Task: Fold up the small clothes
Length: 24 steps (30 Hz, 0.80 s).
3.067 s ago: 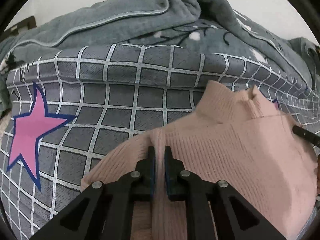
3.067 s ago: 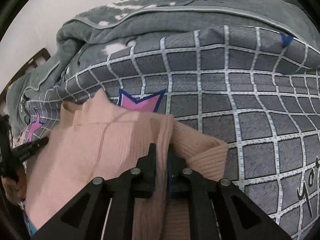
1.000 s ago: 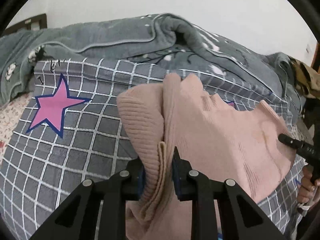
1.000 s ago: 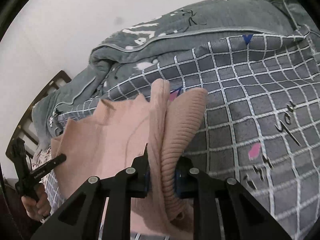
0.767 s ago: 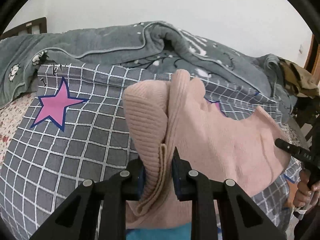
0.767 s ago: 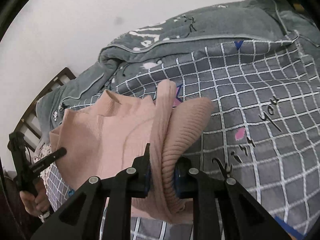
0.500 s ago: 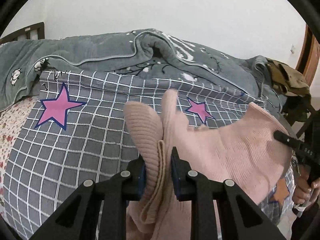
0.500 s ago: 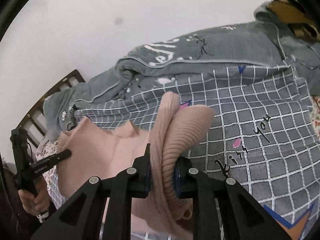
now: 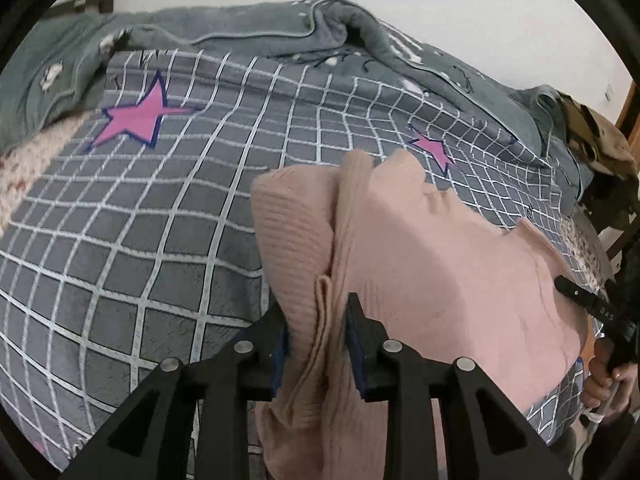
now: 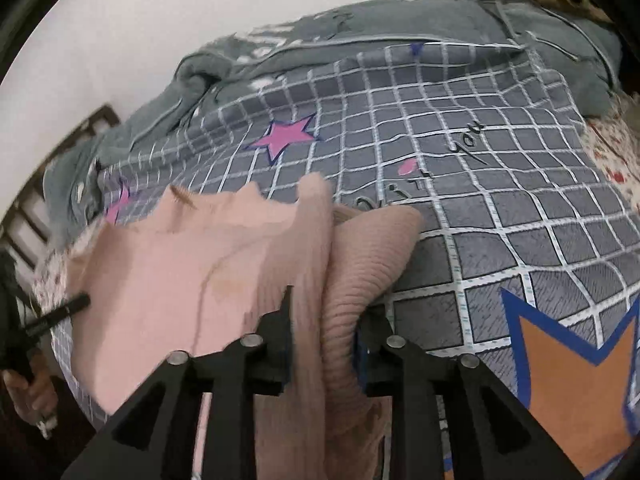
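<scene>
Pink sweater [image 9: 440,276] held off the bed [image 9: 168,216], spanned between both grippers. Left gripper [image 9: 316,332]: jaws nearly closed, pinching a bunched ribbed fold at one end of the garment. Right gripper [image 10: 324,332]: jaws likewise nearly closed on a thick ribbed roll at the other end; that view is motion-blurred, so the exact layers caught cannot be told. From the left wrist view the knit runs out to the right of the jaws as far as the right gripper's finger tip [image 9: 576,296]; from the right wrist view it runs out to the left, mirror fashion. Long axis therefore lies across, gripper to gripper, with the body of the garment hanging between and below them. It hangs above the near edge of the bed, over the grey checked cover; whether the lower part touches the cover cannot be told. Grey blanket [image 9: 280,28] is heaped along the far edge, well apart. Judgement: fold in progress, both ends equally in hand, neither arm nearer. Next move likely turns on laying the sweater down forward onto the cover with that axis kept parallel to the near edge; uneven lowering would skew the fold.
</scene>
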Tool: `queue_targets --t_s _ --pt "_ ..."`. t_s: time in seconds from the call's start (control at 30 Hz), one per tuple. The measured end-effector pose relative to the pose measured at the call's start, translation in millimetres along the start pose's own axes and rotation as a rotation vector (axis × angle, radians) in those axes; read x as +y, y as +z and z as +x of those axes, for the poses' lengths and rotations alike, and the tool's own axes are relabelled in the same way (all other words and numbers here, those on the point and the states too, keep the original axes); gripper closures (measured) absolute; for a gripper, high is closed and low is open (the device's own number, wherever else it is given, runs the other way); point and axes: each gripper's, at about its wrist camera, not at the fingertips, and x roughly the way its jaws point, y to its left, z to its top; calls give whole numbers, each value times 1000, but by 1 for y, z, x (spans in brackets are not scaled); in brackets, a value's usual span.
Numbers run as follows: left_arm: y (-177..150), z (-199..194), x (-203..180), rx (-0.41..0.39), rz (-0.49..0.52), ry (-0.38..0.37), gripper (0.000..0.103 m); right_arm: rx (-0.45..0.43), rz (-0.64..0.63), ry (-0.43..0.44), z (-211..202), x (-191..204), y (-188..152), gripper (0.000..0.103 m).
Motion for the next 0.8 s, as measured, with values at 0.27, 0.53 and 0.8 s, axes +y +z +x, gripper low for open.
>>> queue_targets --t_s 0.27,0.53,0.8 --pt "-6 -6 7 -9 34 20 42 20 43 64 -23 -6 -10 50" --pt "-18 -31 17 -28 24 12 42 -6 -25 52 -21 5 -53 29" --pt "-29 -45 26 -30 17 25 42 64 -10 145 -16 -2 -48 76"
